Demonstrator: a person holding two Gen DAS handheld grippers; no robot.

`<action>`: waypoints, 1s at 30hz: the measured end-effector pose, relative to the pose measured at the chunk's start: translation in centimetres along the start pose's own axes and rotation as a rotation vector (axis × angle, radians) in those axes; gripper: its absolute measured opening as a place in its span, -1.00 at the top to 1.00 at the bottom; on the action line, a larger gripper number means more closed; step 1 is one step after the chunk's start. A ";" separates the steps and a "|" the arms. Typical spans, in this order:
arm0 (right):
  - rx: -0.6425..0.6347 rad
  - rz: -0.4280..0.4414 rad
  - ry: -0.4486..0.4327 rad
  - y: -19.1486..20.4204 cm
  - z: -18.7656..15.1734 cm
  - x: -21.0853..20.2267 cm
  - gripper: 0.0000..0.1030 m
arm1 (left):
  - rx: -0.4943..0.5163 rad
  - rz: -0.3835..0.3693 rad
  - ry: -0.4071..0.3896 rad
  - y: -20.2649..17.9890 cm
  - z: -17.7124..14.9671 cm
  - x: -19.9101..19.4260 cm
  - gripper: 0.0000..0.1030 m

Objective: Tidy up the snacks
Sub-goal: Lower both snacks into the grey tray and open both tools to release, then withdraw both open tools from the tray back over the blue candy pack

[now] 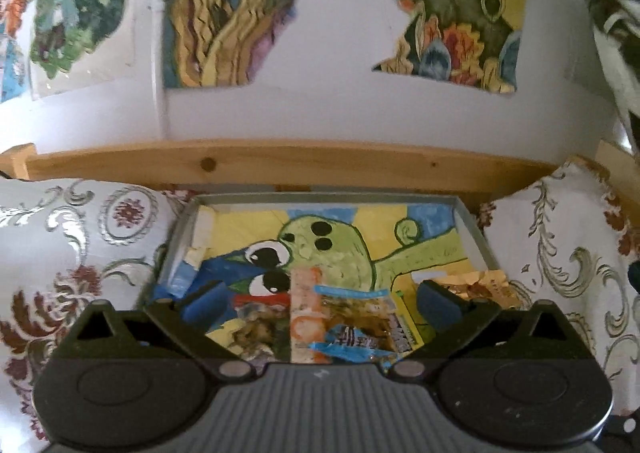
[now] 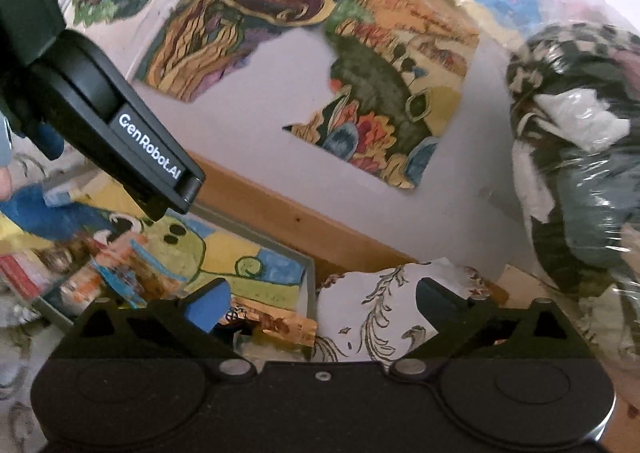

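Both the left gripper [image 1: 320,299] and right gripper [image 2: 322,305] hang with jaws spread and empty above a painted tray [image 1: 476,231] holding snack packets [image 1: 348,317] at its near end.

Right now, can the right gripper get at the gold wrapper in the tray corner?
Probably yes. The right gripper is open, and the gold wrapper lies just ahead near its left finger, uncovered. The tray wall beside it may hamper the grasp.
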State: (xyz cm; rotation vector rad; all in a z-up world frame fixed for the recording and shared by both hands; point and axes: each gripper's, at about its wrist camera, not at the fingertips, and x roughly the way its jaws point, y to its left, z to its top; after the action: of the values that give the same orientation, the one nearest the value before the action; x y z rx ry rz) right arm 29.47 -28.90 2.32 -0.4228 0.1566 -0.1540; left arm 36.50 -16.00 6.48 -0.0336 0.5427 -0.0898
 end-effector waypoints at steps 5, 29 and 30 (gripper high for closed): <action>0.042 -0.002 -0.058 -1.2 0.3 -3.7 -0.98 | -0.002 -0.007 -0.022 0.9 -0.5 -3.4 -0.99; 0.312 0.123 -0.084 -2.9 -1.2 -19.6 -0.99 | -0.025 0.012 -0.161 6.4 -10.3 -18.2 -0.99; 0.314 0.122 -0.084 -2.8 -1.3 -20.1 -0.99 | -0.031 0.014 -0.159 6.6 -10.7 -18.5 -0.99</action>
State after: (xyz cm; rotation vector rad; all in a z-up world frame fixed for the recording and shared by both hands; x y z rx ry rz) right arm 9.27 -28.32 4.76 -0.1062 0.0735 -0.0386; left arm 15.67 -7.75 6.43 -0.0667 0.3853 -0.0648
